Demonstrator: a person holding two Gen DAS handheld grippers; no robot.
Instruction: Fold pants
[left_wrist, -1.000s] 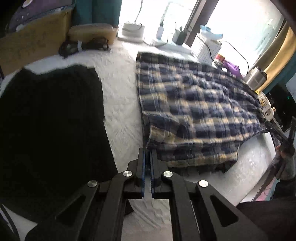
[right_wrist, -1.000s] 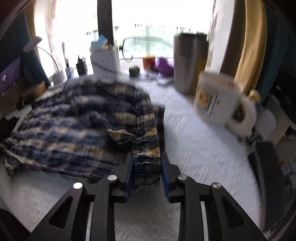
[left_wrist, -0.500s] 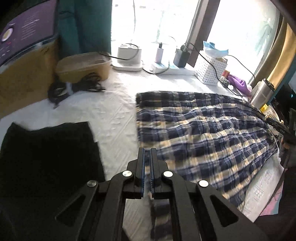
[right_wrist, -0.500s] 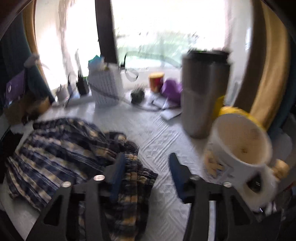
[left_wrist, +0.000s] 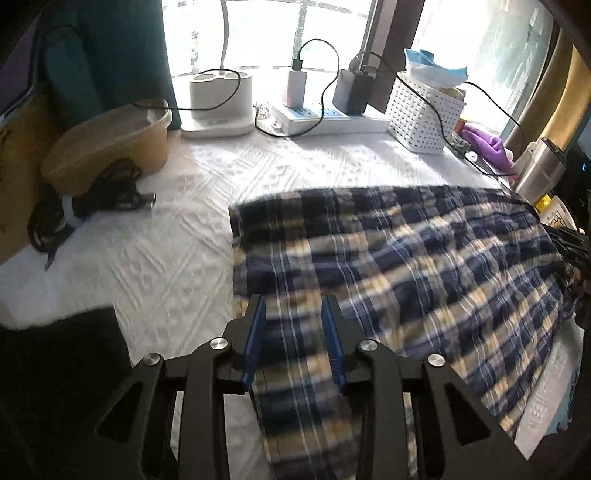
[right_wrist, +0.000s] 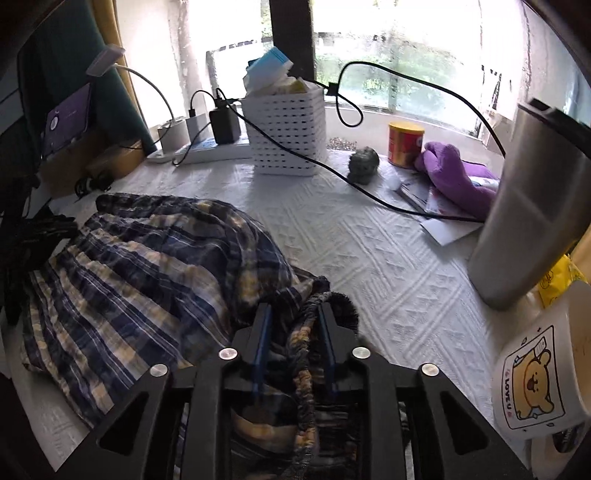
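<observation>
Blue and yellow plaid pants (left_wrist: 399, 273) lie spread on the white textured table cover. My left gripper (left_wrist: 293, 314) is open, its blue pads apart over the near left part of the pants. In the right wrist view the pants (right_wrist: 147, 266) lie bunched to the left, with the elastic waistband (right_wrist: 306, 354) running between the fingers of my right gripper (right_wrist: 293, 314). The right jaws stand apart, loosely around the waistband fabric.
A black garment (left_wrist: 55, 369) lies at the near left. A tan tub (left_wrist: 110, 144), chargers and power strip (left_wrist: 325, 118), and a white basket (left_wrist: 424, 114) line the back. A steel tumbler (right_wrist: 532, 214), bear mug (right_wrist: 535, 380), purple cloth (right_wrist: 454, 177) and cables stand right.
Both grippers were shut on the pants a second ago; both have opened. The pants were carried forward and laid flatter on the table. The left gripper moved away from the black garment.
</observation>
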